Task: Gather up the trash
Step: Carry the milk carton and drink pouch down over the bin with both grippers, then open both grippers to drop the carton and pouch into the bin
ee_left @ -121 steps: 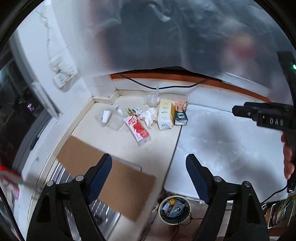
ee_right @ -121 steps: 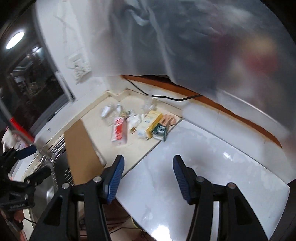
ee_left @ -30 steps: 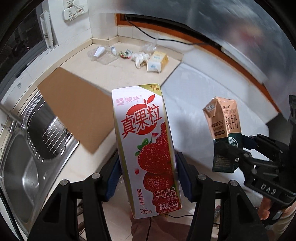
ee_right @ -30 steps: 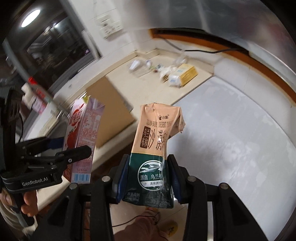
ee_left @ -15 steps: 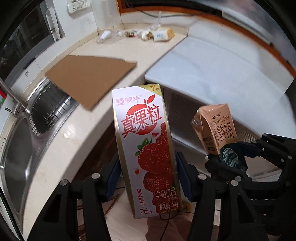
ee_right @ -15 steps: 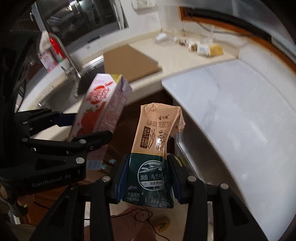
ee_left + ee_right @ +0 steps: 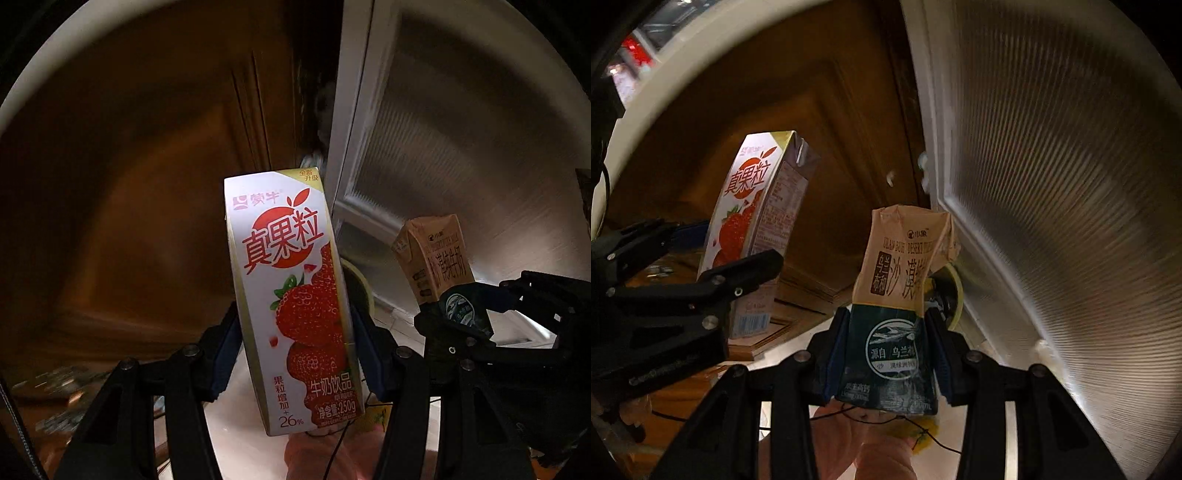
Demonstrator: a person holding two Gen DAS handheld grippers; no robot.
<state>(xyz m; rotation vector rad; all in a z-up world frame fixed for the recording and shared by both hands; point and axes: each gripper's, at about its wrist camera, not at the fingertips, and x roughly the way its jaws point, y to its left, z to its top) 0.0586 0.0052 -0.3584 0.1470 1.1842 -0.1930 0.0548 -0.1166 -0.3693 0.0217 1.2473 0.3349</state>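
We see both tools tipped steeply toward the floor, side by side and close to each other, in front of a brown wooden cabinet door (image 7: pixel 122 192) and a pale ribbed panel (image 7: pixel 1052 192).

The left gripper (image 7: pixel 291 354) has its blue pads pressed on the flanks of the strawberry milk carton (image 7: pixel 295 295), low on the box. The carton's long axis runs straight out along the fingers, its folded top farthest from the tool and its base nearest the camera, leaning only slightly. From the right wrist view the same carton (image 7: pixel 757 221) stands left of the right tool, clamped in black jaws.

The right gripper (image 7: pixel 886 354) is closed at a narrower width on the dark green bottom half of the crumpled tan milk carton (image 7: pixel 901 266). This box too points away along the fingers, its dented top bent a little to the right. Just beyond its tip sits a yellow-rimmed bin (image 7: pixel 955 291), mostly hidden behind the carton.
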